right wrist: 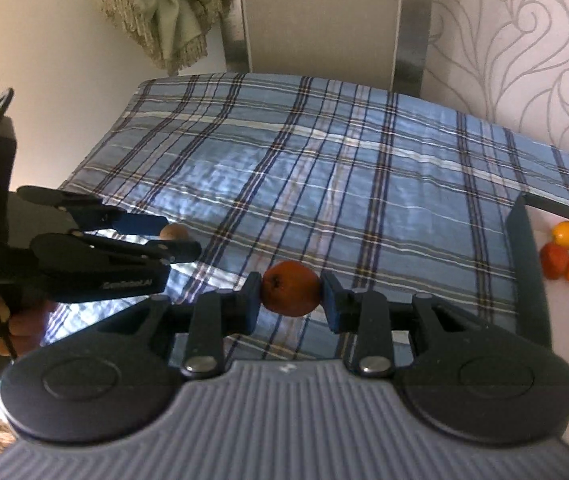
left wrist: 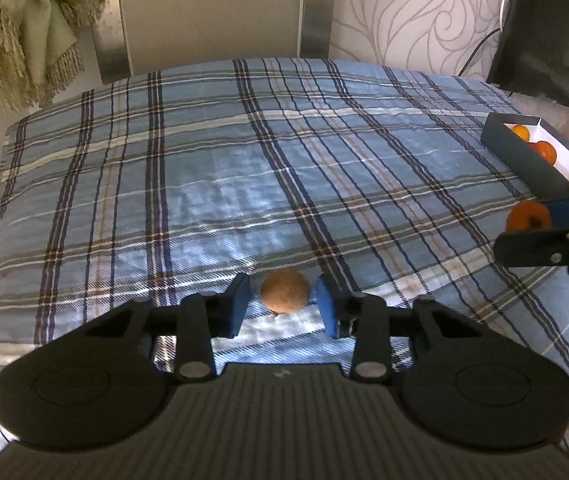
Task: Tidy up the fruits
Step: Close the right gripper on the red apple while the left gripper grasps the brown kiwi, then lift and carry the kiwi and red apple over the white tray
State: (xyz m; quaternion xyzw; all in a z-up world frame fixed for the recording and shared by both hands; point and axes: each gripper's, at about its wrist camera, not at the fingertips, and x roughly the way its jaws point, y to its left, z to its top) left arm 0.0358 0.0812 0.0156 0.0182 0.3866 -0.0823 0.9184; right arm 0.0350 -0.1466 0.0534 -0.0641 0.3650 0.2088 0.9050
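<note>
With the right gripper clamped on the orange fruit, carry it toward the box at 3 o'clock, while the left gripper, open, straddles the brown fruit on the bedspread.

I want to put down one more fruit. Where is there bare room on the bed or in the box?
The plaid cloth is bare from the brown fruit up to the far edge and left side. Crowded: the box, with fruits along its white floor, and the near right, where the right hand-held gripper holds an orange fruit.
</note>
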